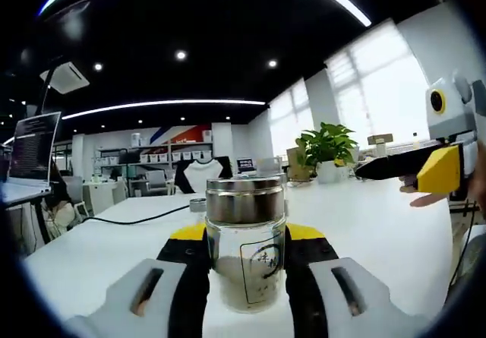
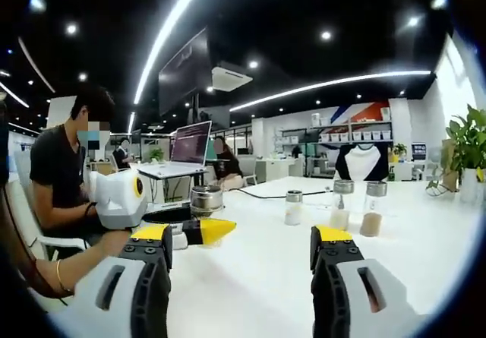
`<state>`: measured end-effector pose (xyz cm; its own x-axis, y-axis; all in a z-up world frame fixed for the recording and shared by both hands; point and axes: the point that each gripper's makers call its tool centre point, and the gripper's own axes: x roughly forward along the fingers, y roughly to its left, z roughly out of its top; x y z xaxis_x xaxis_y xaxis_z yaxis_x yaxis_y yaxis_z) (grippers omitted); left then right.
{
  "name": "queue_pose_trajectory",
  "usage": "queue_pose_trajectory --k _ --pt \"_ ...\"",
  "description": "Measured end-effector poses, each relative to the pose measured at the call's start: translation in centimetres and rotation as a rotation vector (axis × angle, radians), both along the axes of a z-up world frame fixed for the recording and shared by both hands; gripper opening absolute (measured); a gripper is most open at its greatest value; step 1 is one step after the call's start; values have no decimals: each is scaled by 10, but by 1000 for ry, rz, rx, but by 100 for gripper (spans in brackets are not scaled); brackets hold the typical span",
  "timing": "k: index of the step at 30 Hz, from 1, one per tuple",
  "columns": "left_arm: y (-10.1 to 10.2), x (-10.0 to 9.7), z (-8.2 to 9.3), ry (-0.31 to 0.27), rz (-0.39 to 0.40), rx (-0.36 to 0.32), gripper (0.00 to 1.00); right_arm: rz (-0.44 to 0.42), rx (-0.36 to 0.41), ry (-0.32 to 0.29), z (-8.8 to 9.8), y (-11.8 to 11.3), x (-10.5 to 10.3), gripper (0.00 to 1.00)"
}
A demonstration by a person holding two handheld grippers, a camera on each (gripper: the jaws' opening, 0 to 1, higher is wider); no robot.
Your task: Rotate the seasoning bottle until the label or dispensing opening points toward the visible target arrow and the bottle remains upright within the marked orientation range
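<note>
The left gripper (image 1: 246, 266) clamps the clear glass, steel-capped seasoning bottle (image 1: 245, 239) (label print illegible); the right gripper (image 2: 241, 248) gapes empty, three shakers (image 2: 336, 209) at one o'clock.

The white table (image 2: 258, 277) carried three upright shaker bottles (image 2: 339, 205) and a black cable (image 1: 137, 219). A potted plant (image 1: 328, 152) stood at its far edge.
</note>
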<state>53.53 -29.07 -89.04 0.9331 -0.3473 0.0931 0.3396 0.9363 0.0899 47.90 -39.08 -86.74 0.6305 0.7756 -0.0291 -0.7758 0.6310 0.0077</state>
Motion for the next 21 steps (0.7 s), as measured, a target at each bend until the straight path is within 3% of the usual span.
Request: queue_pose_trajectory --k 13,21 --pt "36 21 -12 27 40 1 38 -38 -40 29 -20 -17 4 72" --pt "49 28 -16 42 54 -5 38 -48 -42 35 -22 -21 4 72"
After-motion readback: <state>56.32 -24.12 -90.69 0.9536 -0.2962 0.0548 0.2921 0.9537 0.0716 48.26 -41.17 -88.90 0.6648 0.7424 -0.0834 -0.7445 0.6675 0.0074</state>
